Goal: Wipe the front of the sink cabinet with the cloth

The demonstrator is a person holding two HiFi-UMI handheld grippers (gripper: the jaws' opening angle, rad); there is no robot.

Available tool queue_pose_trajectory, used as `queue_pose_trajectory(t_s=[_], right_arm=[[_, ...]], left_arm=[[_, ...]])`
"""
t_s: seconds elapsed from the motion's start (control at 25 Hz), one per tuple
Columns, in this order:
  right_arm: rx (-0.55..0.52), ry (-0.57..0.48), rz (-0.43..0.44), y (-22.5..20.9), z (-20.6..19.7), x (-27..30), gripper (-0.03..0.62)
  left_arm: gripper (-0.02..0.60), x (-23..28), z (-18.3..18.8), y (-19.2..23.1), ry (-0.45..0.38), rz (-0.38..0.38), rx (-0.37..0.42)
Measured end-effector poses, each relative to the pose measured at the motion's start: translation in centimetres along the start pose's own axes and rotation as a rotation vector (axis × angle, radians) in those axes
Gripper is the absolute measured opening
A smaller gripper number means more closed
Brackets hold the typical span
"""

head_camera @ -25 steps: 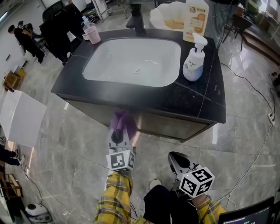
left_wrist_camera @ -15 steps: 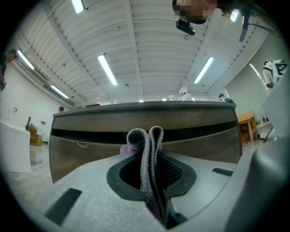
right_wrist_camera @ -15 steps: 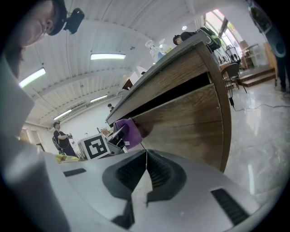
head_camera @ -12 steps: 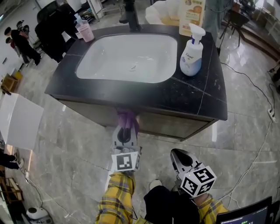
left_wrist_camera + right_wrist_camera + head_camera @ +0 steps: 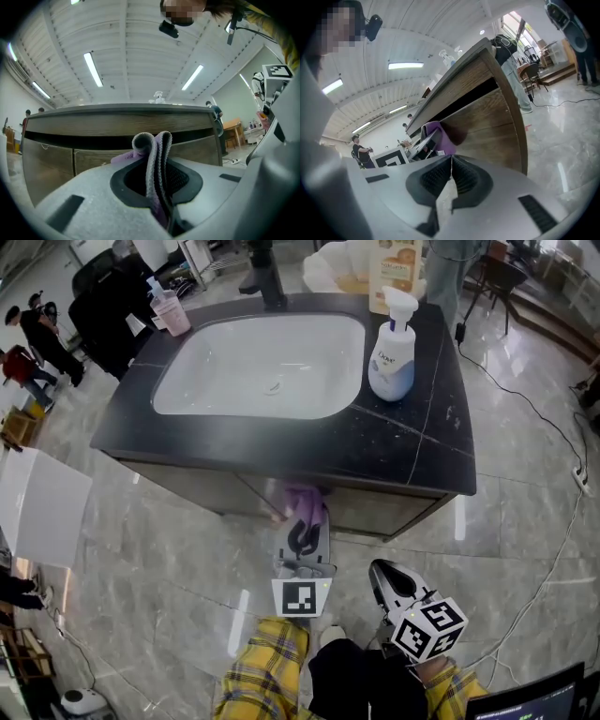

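My left gripper (image 5: 306,521) is shut on a purple cloth (image 5: 302,502), which is pressed against the wooden front of the sink cabinet (image 5: 375,510) just under the black countertop. In the left gripper view the folded cloth (image 5: 154,159) stands up between the jaws, with the cabinet front (image 5: 93,154) right behind it. My right gripper (image 5: 387,579) hangs lower and to the right, away from the cabinet, shut with nothing in it. The right gripper view shows the cloth (image 5: 440,133) on the cabinet front (image 5: 487,122) from the side.
On the black countertop (image 5: 412,456) sit a white basin (image 5: 258,367), a white pump bottle (image 5: 391,362), a pink bottle (image 5: 169,310) and an orange carton (image 5: 394,263). The floor is glossy marble with a cable (image 5: 553,456) at right. People (image 5: 37,334) stand at far left.
The left gripper has slid the cloth rightward along the cabinet front, from under the basin's middle toward its right side. The right gripper has hardly moved.
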State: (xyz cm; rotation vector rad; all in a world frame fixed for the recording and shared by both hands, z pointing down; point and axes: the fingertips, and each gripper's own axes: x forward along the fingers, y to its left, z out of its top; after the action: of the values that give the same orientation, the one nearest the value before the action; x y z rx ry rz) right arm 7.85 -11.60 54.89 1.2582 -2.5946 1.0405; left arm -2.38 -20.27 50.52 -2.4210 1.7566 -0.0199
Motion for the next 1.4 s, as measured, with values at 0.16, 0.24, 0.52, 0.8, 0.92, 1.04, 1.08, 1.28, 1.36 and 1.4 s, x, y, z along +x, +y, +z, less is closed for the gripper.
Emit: queue_pose_trajectory(t_s=[0.16, 0.24, 0.52, 0.8, 0.92, 1.04, 1.08, 1.28, 1.36, 1.4], right_arm=[[0.031, -0.033, -0.056, -2.0, 0.3, -1.7, 0.006], [0.026, -0.041, -0.09, -3.1, 0.3, -2.7, 0.006], [0.08, -0.057, -0.182, -6.7, 0.0, -5.8, 0.006], [0.092, -0.033, -0.226, -7.7, -0.6, -7.1, 0.006], [0.088, -0.009, -0.218, -7.1, -0.9, -6.7, 0.006], [0.095, 0.017, -0.201, -6.3, -1.5, -5.9, 0.006], [0.095, 0.026, -0.193, -5.9, -1.7, -5.5, 0.006], [0.087, 0.055, -0.138, -3.6, -2.4, -3.3, 0.006], [0.08, 0.065, -0.117, -2.8, -2.7, -2.6, 0.006], [0.075, 0.072, -0.108, -2.3, -3.0, -2.2, 0.006]], left_arm=[[0.041, 0.9, 0.1, -4.2, 0.012, -0.071, 0.021], [0.041, 1.6, 0.3, -6.8, 0.014, -0.124, 0.043], [0.041, 3.3, 2.0, -15.0, -0.035, -0.27, 0.041], [0.041, 2.9, 2.7, -19.6, -0.052, -0.4, 0.096], [0.041, 1.5, 3.1, -18.5, -0.046, -0.389, 0.101], [0.041, -0.1, 3.5, -16.0, -0.034, -0.342, 0.093], [0.041, -0.7, 3.5, -15.0, -0.029, -0.32, 0.09], [0.041, -3.3, 2.8, -8.7, 0.017, -0.169, 0.09], [0.041, -4.5, 1.5, -6.1, 0.064, -0.107, 0.084], [0.041, -5.1, 0.7, -4.7, 0.093, -0.062, 0.05]])
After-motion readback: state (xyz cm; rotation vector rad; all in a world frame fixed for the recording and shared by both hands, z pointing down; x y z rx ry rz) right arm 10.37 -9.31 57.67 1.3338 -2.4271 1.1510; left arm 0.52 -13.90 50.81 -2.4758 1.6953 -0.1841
